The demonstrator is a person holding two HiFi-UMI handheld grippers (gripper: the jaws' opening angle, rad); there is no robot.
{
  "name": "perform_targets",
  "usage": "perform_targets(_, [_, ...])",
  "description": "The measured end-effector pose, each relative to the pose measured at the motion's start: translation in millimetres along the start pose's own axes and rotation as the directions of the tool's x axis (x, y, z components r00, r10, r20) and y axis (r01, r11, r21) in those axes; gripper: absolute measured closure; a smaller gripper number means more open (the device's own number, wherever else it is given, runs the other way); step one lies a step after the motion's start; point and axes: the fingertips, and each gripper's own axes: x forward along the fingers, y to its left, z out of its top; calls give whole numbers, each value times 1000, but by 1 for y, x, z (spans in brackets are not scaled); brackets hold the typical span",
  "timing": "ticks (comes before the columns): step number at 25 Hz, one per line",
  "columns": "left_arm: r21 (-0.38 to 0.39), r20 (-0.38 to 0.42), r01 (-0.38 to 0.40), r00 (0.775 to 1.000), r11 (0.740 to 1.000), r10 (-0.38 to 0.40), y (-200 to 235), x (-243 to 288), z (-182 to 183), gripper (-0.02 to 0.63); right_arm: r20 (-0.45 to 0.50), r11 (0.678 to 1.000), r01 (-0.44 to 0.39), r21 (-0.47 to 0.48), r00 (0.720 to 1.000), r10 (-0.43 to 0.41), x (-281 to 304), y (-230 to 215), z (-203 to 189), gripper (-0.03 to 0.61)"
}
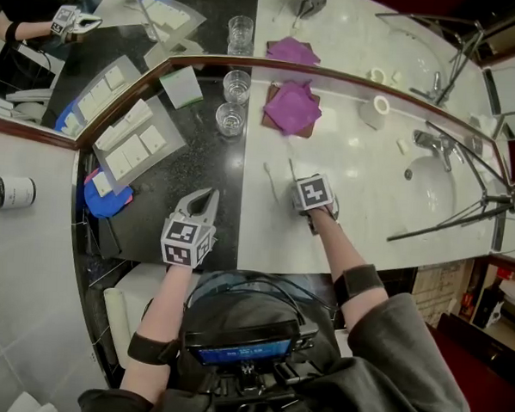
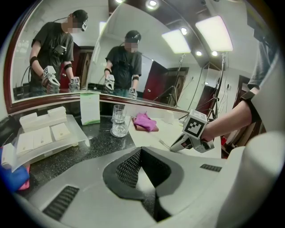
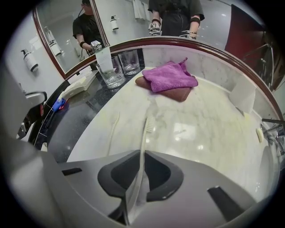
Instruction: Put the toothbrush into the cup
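Note:
Two white toothbrushes lie on the white marble counter [image 1: 361, 206]. My right gripper [image 1: 299, 199] points steeply down and is shut on the handle of one toothbrush [image 3: 144, 133], whose bristle head points away toward the mirror. The second toothbrush [image 3: 113, 127] lies free just left of it. Two clear glass cups [image 1: 230, 119] [image 1: 237, 86] stand near the mirror, on the dark counter's edge. My left gripper [image 1: 208, 192] hovers over the dark counter, shut with nothing in it. In the left gripper view the right gripper [image 2: 176, 146] shows at the right.
A purple cloth [image 1: 290, 106] on a brown pad lies right of the cups. A clear tray of white bars [image 1: 132, 143] and a blue object [image 1: 103, 197] sit on the dark counter at left. The sink [image 1: 430, 193], faucet [image 1: 429, 141] and tripod legs [image 1: 455, 215] are at right.

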Motion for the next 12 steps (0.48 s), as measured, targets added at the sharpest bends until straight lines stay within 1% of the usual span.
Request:
perform_targets(2, [0, -2, 0, 1000, 1000, 0, -1, -1, -1, 612, -5, 1000, -14, 5, 1000, 14, 0, 4, -2, 528])
perform_targets(4, [3, -1, -3, 1000, 1000, 3, -1, -2, -2, 612, -7, 1000, -4, -2, 1000, 4, -2, 3, -4, 528])
perform_targets(9, [9, -2, -8, 1000, 1000, 8, 0, -4, -5, 612, 24, 999, 8, -32, 1000, -7, -7, 3, -3, 528])
perform_targets(12, [11, -1, -7, 1000, 1000, 7, 0, -4, -4, 612, 50, 999, -7, -34, 999, 9, -11, 6, 2, 526])
